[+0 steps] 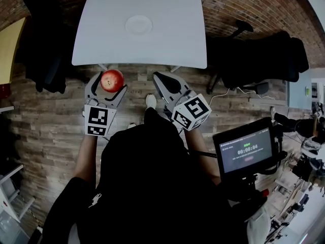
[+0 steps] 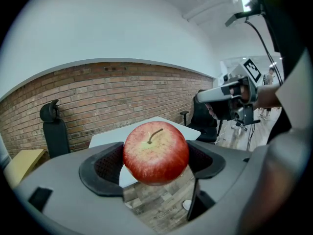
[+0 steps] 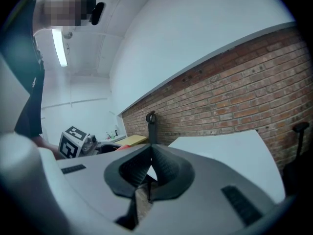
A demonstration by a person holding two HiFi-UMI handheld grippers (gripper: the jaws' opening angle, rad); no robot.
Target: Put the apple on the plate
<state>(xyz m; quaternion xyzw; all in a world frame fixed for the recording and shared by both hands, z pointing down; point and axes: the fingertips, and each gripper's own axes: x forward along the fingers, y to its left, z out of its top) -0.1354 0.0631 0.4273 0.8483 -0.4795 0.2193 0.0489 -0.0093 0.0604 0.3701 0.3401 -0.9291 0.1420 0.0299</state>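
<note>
A red apple (image 1: 112, 80) sits clamped between the jaws of my left gripper (image 1: 107, 85), held in the air just short of the white table's near edge. In the left gripper view the apple (image 2: 156, 152) fills the gap between both black pads, stem up. A white plate (image 1: 138, 24) lies near the middle of the white table (image 1: 177, 39), well beyond the apple. My right gripper (image 1: 165, 83) hovers beside the left one, also short of the table, its jaws closed together with nothing between them (image 3: 149, 169).
Dark office chairs stand right of the table (image 1: 264, 60) and at its left (image 1: 43, 50). A monitor on a stand (image 1: 242, 150) is at my lower right. Wood-plank floor lies below the grippers; a brick wall backs the table.
</note>
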